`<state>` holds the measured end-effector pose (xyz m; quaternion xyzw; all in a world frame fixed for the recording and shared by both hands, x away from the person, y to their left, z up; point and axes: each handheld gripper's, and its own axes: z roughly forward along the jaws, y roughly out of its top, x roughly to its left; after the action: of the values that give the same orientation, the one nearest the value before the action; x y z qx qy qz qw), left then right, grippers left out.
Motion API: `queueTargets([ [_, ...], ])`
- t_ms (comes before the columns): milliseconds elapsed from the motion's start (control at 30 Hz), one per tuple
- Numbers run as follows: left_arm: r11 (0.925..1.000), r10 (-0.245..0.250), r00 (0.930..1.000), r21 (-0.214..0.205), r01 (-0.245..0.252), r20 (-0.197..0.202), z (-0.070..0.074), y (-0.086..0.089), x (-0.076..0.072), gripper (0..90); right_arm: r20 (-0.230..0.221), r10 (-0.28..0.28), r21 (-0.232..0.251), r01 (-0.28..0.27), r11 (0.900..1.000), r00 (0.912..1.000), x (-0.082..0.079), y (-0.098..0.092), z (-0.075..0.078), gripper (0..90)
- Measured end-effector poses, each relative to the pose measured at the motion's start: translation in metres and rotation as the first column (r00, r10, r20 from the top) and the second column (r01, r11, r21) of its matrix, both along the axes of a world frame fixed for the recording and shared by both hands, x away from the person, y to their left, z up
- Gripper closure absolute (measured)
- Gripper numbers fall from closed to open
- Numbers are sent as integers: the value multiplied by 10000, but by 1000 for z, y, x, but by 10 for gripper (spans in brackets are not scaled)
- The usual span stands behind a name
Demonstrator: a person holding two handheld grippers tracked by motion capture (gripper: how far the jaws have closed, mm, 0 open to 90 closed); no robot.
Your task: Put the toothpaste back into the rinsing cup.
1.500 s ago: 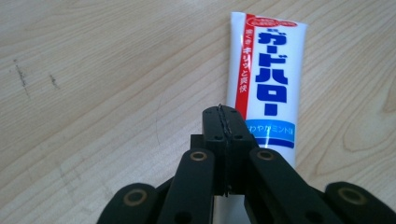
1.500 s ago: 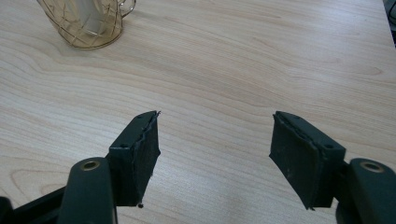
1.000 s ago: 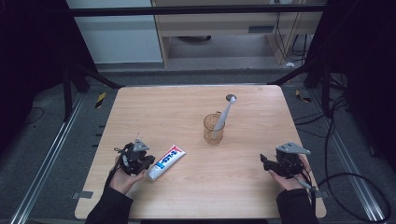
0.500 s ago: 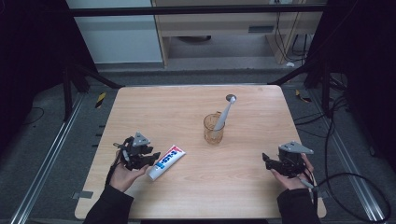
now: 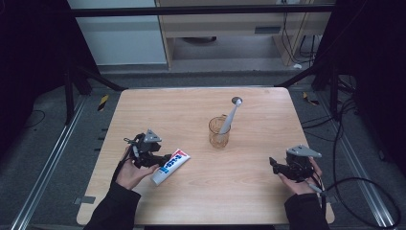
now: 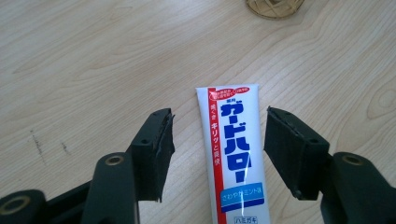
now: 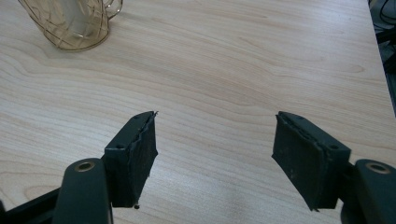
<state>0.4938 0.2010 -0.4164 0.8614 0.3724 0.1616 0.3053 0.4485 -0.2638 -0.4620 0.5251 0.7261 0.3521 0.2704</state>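
Lying between open jaws: toothpaste tube

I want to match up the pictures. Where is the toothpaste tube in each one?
High view: the toothpaste tube lies on the table's left front part, by the left claw.
Left gripper view: it lies bottom centre, between the open jaws, touching neither.
Right gripper view: no tube in this picture.
Shared landmark: the amber glass cup, at the top edge and top left.

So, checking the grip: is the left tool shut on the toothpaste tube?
Open: the left tool straddles the white toothpaste tube, gaps both sides.
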Motion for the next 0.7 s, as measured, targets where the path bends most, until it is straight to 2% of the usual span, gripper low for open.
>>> queueTargets([
  [67, 10000, 28, 10000, 17, -28, -47, -1, -1, 1, 406, -6, 5, -26, -5, 10000, 10000, 0, 0, 0, 303],
  [167, 9994, 39, 9997, 335, -30, -262, -5, -5, 3, 391, 33, 14, -64, -14, 10000, 10000, 0, 1, 0, 302],
  [433, 9985, -67, 9982, 534, 99, -599, -10, -14, 10, 388, -23, 83, -93, -83, 9999, 10000, 0, 3, 1, 299],
  [700, 9975, -129, 9970, 688, 182, -761, -12, -21, 12, 394, -5, 83, -75, -83, 9999, 10000, 0, 4, 1, 299],
])
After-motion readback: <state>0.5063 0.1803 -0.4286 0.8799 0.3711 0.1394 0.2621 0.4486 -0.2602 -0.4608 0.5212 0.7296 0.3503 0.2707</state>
